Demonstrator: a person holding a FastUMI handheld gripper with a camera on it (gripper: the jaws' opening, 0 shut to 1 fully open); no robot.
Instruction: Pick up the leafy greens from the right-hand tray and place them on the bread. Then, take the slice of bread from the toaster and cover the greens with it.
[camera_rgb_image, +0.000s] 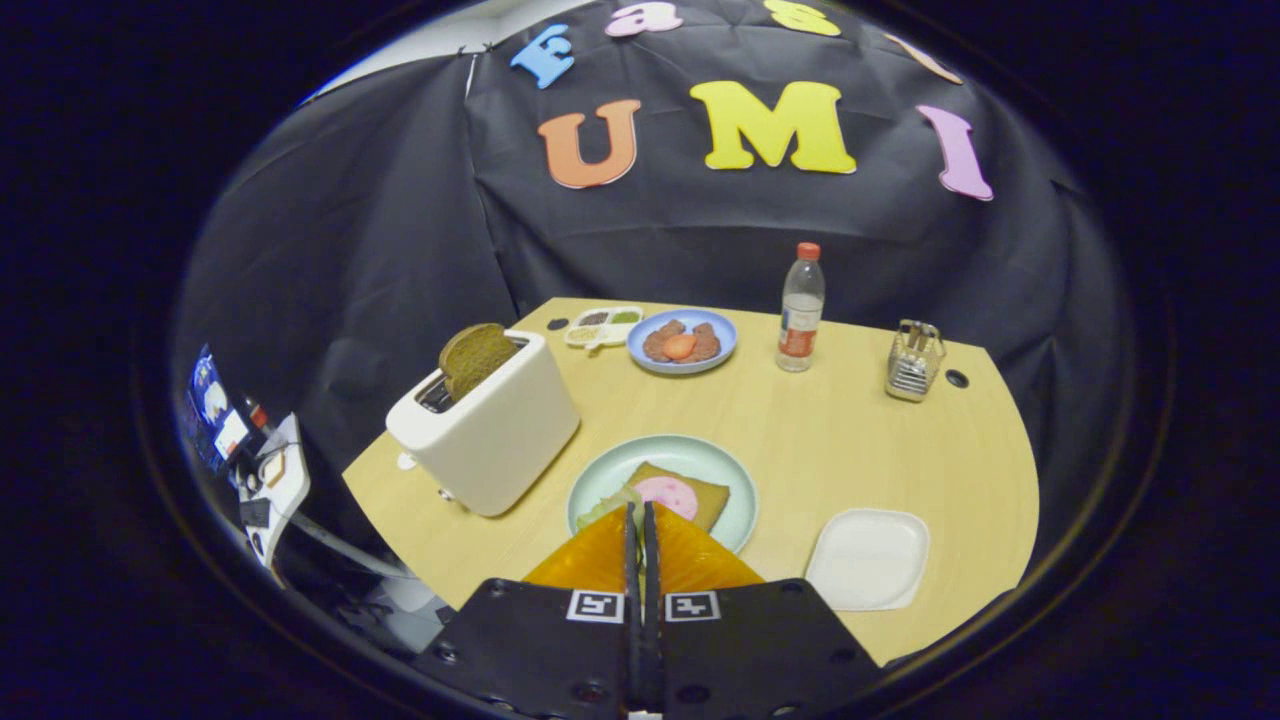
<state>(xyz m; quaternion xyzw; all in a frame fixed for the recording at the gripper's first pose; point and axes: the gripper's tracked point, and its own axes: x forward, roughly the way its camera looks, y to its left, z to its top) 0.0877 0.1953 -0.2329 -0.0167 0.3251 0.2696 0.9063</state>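
Tongs (640, 512) closed, tips over near rim of pale green plate (735, 480); leafy greens (605, 506) at left fingertip, grip unclear. Bread (705, 495) with pink slice (668, 491) on plate. Dark bread slice (476, 356) upright in toaster (495, 430). White tray (868, 558) on surface (880, 440), right of plate
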